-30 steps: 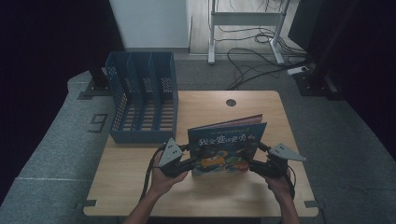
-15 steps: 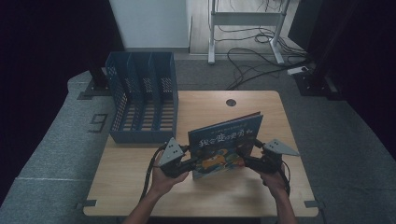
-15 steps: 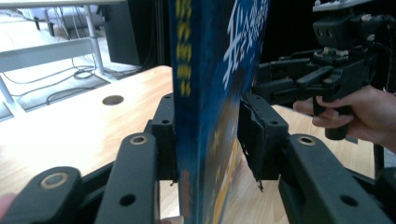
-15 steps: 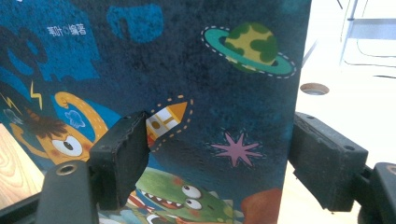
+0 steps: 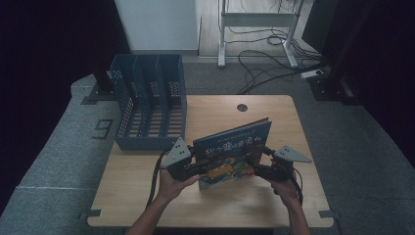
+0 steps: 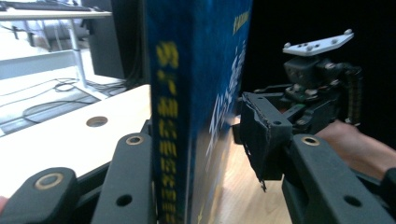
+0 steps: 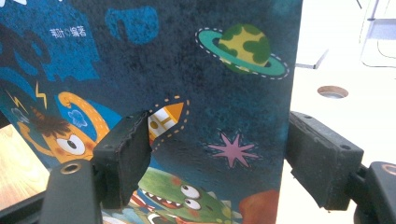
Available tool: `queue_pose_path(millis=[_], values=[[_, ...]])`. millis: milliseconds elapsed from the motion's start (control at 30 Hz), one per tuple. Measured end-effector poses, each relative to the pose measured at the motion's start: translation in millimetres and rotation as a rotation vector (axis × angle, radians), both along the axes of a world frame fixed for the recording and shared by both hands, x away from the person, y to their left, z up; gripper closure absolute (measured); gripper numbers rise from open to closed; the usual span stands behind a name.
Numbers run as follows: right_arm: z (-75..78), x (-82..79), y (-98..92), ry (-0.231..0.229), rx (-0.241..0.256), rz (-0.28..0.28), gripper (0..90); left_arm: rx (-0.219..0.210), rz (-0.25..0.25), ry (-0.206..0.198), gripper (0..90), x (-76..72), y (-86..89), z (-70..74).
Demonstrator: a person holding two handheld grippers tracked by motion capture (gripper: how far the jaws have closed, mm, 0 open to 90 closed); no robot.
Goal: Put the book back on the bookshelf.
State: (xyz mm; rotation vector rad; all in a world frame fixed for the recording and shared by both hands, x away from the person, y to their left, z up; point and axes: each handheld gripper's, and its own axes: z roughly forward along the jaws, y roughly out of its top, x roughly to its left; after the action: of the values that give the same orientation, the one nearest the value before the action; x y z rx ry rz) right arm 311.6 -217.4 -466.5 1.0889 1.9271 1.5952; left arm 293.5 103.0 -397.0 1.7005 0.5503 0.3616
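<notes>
A blue picture book (image 5: pixel 234 146) with cartoon monsters stands tilted up on the wooden table (image 5: pixel 147 196), its cover facing me. My left gripper (image 5: pixel 198 169) holds its left, spine edge. In the left gripper view the spine (image 6: pixel 175 116) sits between the jaws, one jaw flat against it and the other pad (image 6: pixel 261 135) meeting the cover. My right gripper (image 5: pixel 258 166) is at the book's right edge. Its view shows that gripper (image 7: pixel 222 154) spread wide: one pad (image 7: pixel 126 151) lies in front of the cover (image 7: pixel 196 60), the other (image 7: pixel 322 163) just past the edge.
A blue slotted file organizer (image 5: pixel 147 107) stands at the table's back left, its compartments open toward the book. A round cable hole (image 5: pixel 242 107) is near the table's far edge. Behind the table are a desk frame and loose cables (image 5: pixel 264 54) on the floor.
The book has been tipped up steeper and shifted slightly left. Both grippers moved with it, the right one coming in closer to the book's edge.
</notes>
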Motion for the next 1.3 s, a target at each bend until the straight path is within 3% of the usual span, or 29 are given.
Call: queue_pose_path(millis=[400,733,867,967,1167,1300], values=[[-0.2,1.9,8.0,-0.008,-0.010,0.024,25.4,0.005,-0.001,-0.017,69.8,1.8,9.1,4.6],[-0.7,1.8,20.4,-0.025,-0.029,0.063,27.9,0.013,0.002,-0.059,73.4,-6.3,8.7,6.9],[-2.5,3.4,21.9,-0.014,-0.024,0.070,28.2,-0.001,-0.013,-0.045,77.2,-6.5,11.9,7.3],[-2.4,3.9,22.9,-0.011,-0.018,0.069,27.5,-0.021,-0.046,-0.008,78.6,-4.2,12.4,7.2],[-1.6,3.2,26.7,-0.010,-0.033,0.051,27.8,-0.020,-0.047,0.001,79.0,-4.1,11.9,7.8],[-1.6,3.1,27.1,-0.009,-0.032,0.049,27.6,-0.036,-0.047,0.028,78.3,-2.4,10.7,7.6]])
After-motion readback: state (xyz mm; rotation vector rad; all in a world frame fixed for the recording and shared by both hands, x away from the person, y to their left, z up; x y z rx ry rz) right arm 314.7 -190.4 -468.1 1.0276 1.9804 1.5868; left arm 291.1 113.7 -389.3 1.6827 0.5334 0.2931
